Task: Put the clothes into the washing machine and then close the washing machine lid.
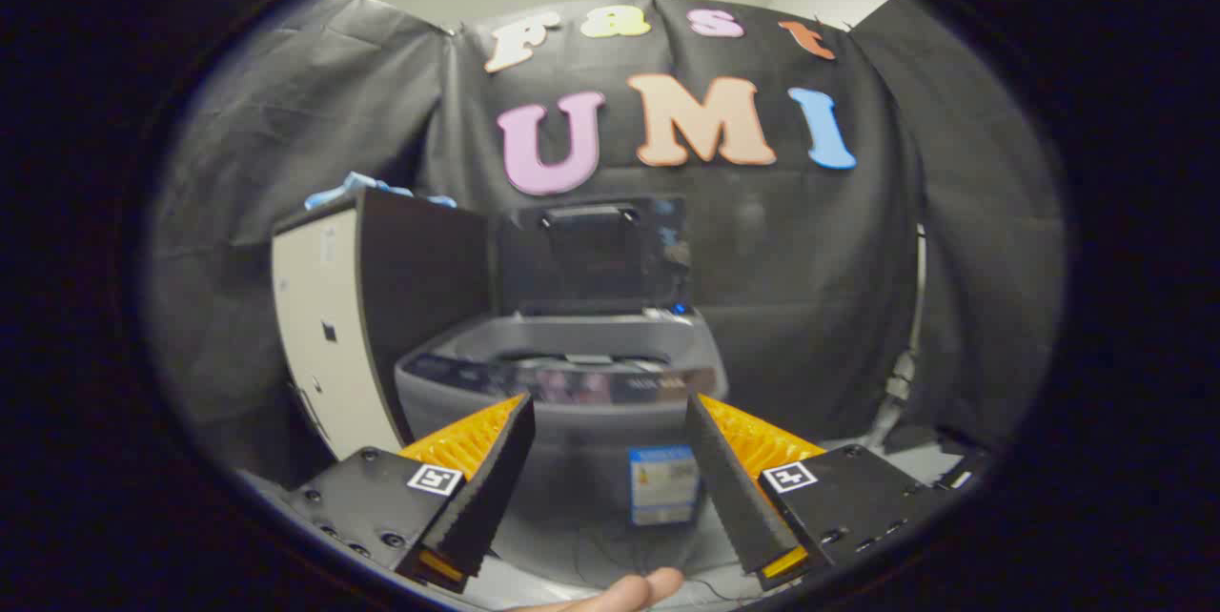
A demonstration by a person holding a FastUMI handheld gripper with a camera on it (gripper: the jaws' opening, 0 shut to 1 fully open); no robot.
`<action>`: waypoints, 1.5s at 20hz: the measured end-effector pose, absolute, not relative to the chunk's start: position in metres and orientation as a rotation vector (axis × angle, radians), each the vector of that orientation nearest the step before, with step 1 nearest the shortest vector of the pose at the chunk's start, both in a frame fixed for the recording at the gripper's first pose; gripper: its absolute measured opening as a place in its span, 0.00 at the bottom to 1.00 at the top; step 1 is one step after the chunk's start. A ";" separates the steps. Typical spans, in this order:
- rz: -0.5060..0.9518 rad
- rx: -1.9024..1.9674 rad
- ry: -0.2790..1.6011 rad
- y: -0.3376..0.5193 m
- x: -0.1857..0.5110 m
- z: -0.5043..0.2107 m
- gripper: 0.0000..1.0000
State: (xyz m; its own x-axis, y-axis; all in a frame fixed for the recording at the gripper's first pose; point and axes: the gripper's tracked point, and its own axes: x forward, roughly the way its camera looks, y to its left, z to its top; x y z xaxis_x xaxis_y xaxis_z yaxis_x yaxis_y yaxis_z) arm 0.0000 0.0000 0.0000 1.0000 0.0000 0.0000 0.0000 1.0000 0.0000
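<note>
Right now the gripper (610, 421) has its fingers spread wide with nothing between them, and the washing machine (562, 393) stands just beyond the tips at twelve o'clock with its lid (591, 255) raised upright at the back. Blue clothes (367, 188) lie on top of the cabinet (329, 336) at ten o'clock, beside the machine; I cannot tell what the tub holds

Open, empty tool (610, 407) facing grey washing machine (572, 393), lid (593, 255) raised.
</note>
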 end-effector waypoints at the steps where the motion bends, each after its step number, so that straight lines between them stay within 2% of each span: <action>1: 0.012 0.009 -0.016 0.008 0.005 0.008 0.98; 12: -0.148 -0.101 0.010 0.045 -0.032 0.040 0.98; 20: -0.200 -0.057 0.018 0.040 -0.044 0.039 0.97; 30: -0.199 -0.029 0.023 0.051 -0.029 0.040 0.97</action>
State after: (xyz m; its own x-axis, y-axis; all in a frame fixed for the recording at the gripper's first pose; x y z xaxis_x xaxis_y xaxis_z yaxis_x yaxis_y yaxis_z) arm -0.0294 0.0508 0.0401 0.9801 -0.1976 -0.0204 0.1969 0.9799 -0.0307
